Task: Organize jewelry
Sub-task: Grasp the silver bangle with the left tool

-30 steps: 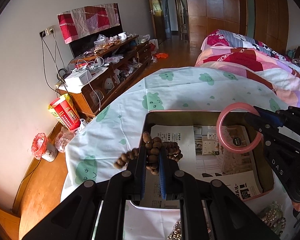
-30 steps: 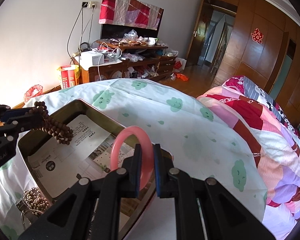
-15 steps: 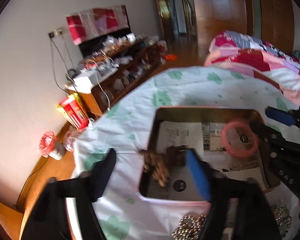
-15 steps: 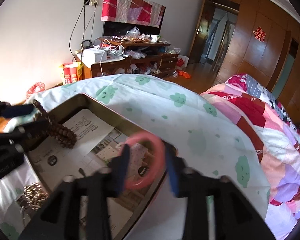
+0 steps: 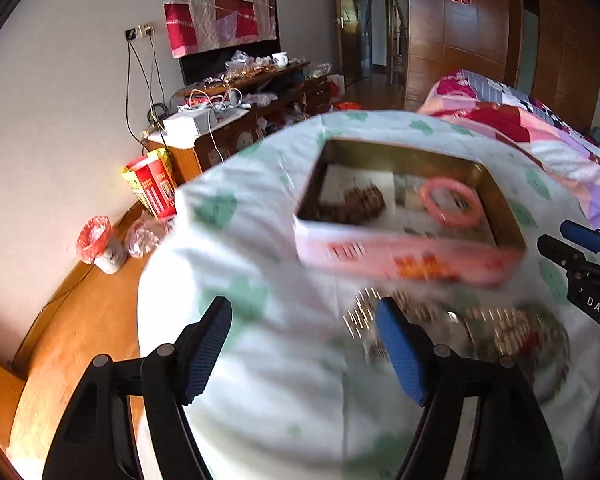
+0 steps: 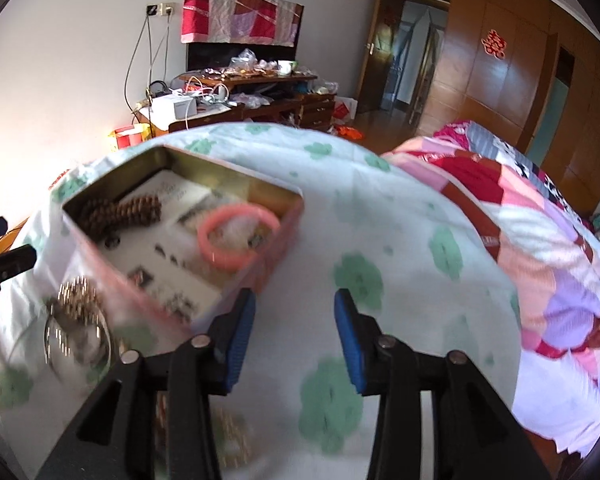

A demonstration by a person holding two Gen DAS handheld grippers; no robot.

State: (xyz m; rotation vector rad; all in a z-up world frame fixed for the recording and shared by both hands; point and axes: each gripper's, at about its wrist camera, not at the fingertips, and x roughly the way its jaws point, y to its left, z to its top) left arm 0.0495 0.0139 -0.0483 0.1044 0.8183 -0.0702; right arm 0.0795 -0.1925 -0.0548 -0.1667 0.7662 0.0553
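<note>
A pink tin box (image 5: 403,258) (image 6: 276,200) stands open on the cloud-print cloth. Inside it lie a brown wooden bead bracelet (image 5: 357,204) (image 6: 120,212) and a pink bangle (image 5: 451,207) (image 6: 238,236). My left gripper (image 5: 303,352) is open and empty, pulled back in front of the box. My right gripper (image 6: 295,332) is open and empty, near the box's right front corner. Blurred shiny bead jewelry (image 5: 471,324) (image 6: 78,312) lies on the cloth in front of the box.
The table (image 5: 260,360) drops off at its left edge to a wooden floor. A cluttered TV cabinet (image 5: 236,120) stands by the far wall. A bed with a patchwork quilt (image 6: 539,248) lies to the right.
Both grippers opened and let go: the bead bracelet and the pink bangle now lie in the box. Both grippers drew back from the box toward me.
</note>
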